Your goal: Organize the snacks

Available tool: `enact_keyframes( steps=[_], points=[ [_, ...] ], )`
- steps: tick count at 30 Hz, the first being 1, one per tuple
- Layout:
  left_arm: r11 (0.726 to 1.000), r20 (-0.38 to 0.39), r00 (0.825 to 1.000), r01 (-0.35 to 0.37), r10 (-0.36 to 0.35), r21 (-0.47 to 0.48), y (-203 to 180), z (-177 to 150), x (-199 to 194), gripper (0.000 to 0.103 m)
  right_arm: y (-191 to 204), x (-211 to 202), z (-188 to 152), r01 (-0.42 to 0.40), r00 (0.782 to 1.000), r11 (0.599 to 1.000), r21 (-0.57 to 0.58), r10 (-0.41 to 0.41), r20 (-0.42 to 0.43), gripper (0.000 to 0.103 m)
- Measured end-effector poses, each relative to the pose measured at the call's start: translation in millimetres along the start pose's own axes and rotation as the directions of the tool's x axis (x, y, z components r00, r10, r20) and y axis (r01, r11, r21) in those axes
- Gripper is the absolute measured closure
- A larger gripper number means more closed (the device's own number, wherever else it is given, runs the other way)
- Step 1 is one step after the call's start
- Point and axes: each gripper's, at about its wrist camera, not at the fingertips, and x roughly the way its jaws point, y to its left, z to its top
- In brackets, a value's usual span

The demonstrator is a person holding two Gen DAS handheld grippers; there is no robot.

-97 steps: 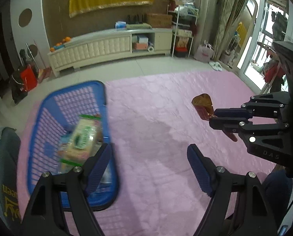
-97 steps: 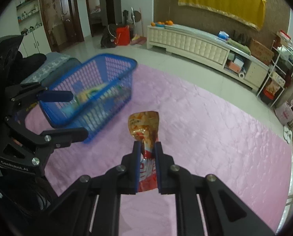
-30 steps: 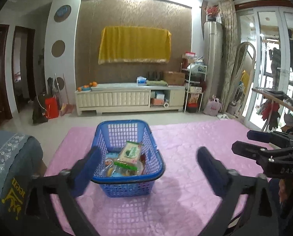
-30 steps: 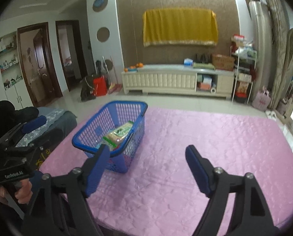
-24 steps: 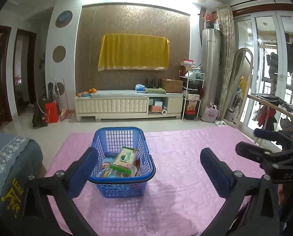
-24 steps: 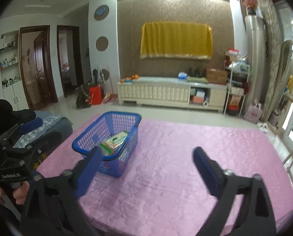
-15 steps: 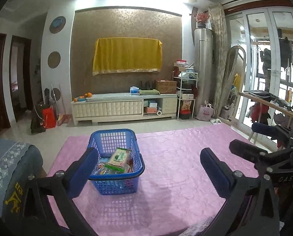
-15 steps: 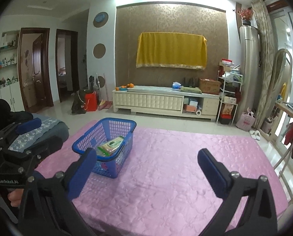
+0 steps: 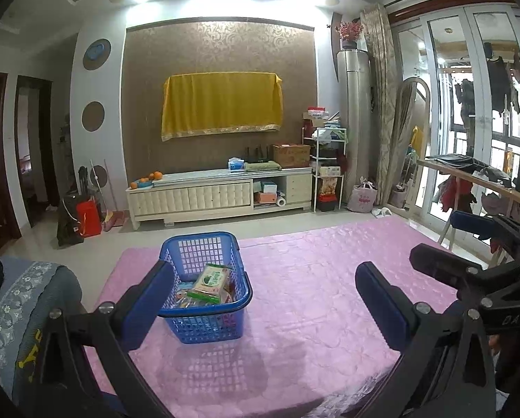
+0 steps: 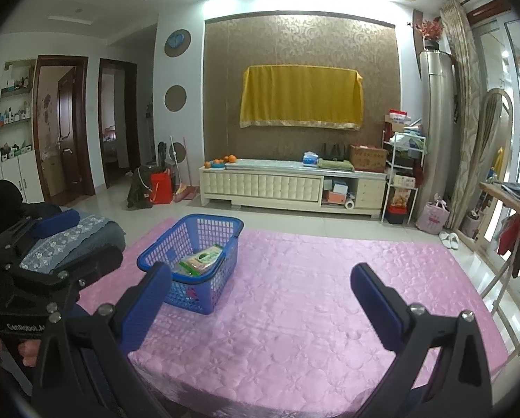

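Both grippers hang wide open and empty, left gripper [image 9: 265, 299], right gripper [image 10: 260, 297]. Snacks [image 9: 209, 284] sit in the blue basket [image 9: 204, 327] on the pink bed [image 9: 312, 296]. Any stragglers, probably out of view, risk being missed.

basket [image 9: 204, 327] on mat [image 9: 312, 313], left part | snacks [image 9: 209, 284] in basket | cabinet [image 9: 190, 198] behind mat

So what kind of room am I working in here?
Most likely a home living room: a low white media cabinet against a patterned wall, a yellow cloth draped over what may be a TV, and a pink mat holding the blue snack basket.
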Motion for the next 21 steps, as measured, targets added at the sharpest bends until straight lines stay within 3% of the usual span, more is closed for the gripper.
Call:
enact_keyframes(
  steps=[21],
  points=[
    [0.999,-0.021,0.999,0.03,-0.03,-0.015,5.3,-5.1,-2.6,0.0,6.1,-5.0,-3.7,0.009,1.0,1.0,0.004,-0.009,-0.02,0.0]
  ],
)
